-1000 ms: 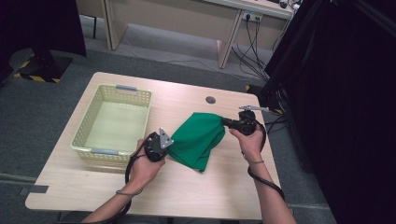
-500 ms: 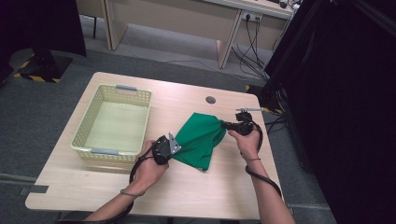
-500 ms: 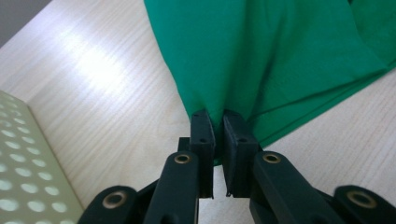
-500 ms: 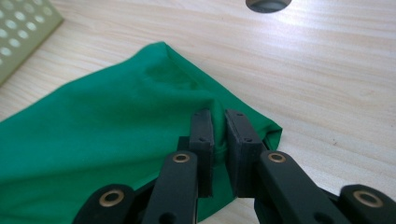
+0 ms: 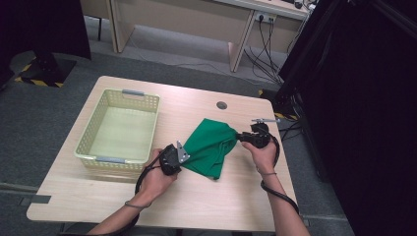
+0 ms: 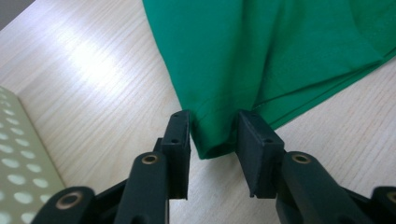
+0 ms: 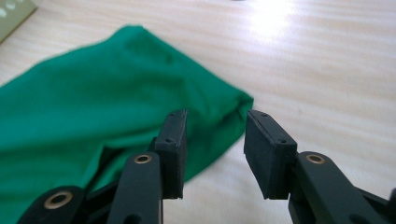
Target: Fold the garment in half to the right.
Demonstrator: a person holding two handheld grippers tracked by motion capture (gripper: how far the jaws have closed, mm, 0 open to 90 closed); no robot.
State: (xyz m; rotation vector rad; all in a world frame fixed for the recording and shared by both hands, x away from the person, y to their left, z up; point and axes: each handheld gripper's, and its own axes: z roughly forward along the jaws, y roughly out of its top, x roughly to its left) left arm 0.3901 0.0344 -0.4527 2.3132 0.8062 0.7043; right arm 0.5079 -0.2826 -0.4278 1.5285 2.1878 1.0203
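My left gripper (image 6: 212, 135) has just been opening: its jaws stand apart with a corner of the green cloth (image 6: 280, 51) between them, and the pads no longer press on it. In the high view that gripper (image 5: 181, 156) sits at the cloth's near-left corner, my left hand (image 5: 158, 174) wrapped round its body.

My right gripper (image 7: 215, 140) has also just been opening; its jaws are parted over the cloth's far-right corner (image 7: 116, 93), which lies slack between and under them (I see no pinch there). From above, it (image 5: 241, 137) is at the cloth's right tip, held by my right hand (image 5: 261, 153).

The cloth (image 5: 210, 147) lies flat on the wooden table (image 5: 236, 206), folded, right of centre. Just left of it stands a pale perforated basket (image 5: 91, 142), close beside my left hand. A small round grommet (image 5: 222, 105) sits in the tabletop beyond the cloth, well apart from both grippers.
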